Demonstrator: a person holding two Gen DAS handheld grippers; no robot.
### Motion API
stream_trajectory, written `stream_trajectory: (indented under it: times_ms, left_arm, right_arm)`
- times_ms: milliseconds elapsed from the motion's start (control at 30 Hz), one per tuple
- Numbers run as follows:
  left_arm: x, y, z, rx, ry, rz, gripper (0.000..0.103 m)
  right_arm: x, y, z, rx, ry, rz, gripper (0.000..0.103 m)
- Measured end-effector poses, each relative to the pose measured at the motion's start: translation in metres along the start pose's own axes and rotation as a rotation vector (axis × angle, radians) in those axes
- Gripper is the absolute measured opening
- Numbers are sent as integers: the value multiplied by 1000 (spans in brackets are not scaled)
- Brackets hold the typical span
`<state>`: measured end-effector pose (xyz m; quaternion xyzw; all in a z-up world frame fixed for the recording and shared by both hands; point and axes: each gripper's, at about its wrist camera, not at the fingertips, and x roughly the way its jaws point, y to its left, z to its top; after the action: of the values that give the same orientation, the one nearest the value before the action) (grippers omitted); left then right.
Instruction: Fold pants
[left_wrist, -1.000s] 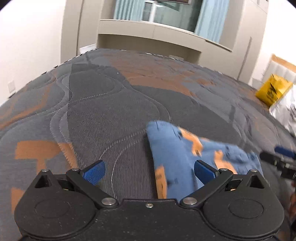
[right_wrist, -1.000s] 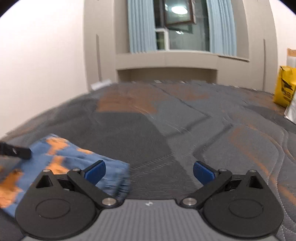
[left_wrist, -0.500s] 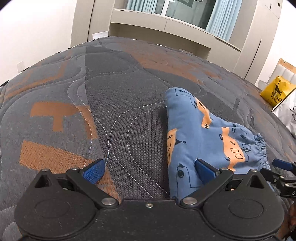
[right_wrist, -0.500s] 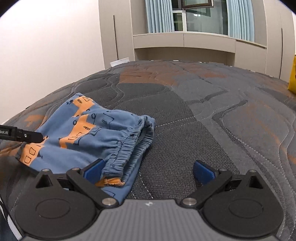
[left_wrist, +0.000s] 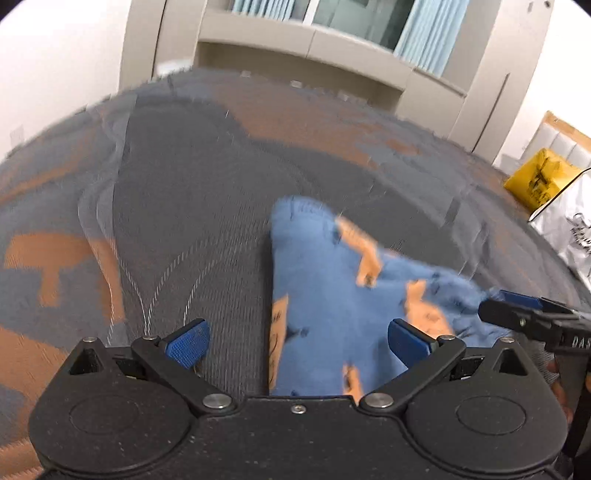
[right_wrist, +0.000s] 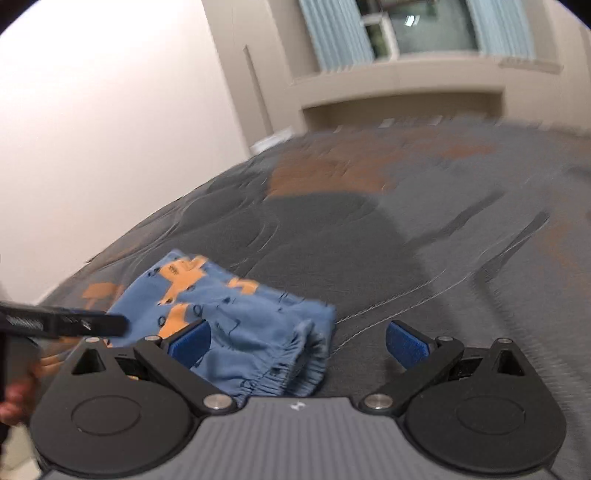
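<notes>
So the small blue cotton pants with the orange vehicle print (left_wrist: 332, 295) are sitting in a compact folded bundle on the grey-and-orange quilted mattress (left_wrist: 184, 184), toward its near edge as far as I can tell, with the gathered elastic waistband (right_wrist: 280, 373) facing the right tool. The left tool (left_wrist: 297, 339) is hanging wide apart over the bundle's left folded edge, gripping nothing, and the right tool (right_wrist: 297, 341) is gaping wide too, its left finger just over the waistband end.

What's worrying me: both views are smearing badly, so the tools are probably moving fast. If a finger is snagging a loose layer while swinging past, it's dragging the top fold open and the stack is coming apart. The waistband layers are looking puffy and uneven, so they could be springing back. Also the two tools are hovering close together, so they might be bumping each other.
</notes>
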<state>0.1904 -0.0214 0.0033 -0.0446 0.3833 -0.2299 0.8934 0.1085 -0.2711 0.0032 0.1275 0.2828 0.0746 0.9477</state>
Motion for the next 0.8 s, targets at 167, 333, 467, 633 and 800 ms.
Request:
stream_trajectory:
  times_ms: [167,333,467,633,800]
  left_arm:
    - [3,7,-16,28,-59,7,103]
    - [4,8,-20,21,-76,5,103]
    - [3,9,-22,20,-87,2,103]
    - [2,12,-26,13,-103,-6,103]
    - [-2,18,-27,-17,-115,-25,102]
  right_arm:
    - [10,-5,-12,-27,8,-40,102]
    - [10,-3,-14,-34,8,-48,102]
    - [10,-3,-15,-36,3,-50,102]
    - [10,-5,-15,-17,-6,-35,102]
    - [5,-13,-15,33,-34,5,102]
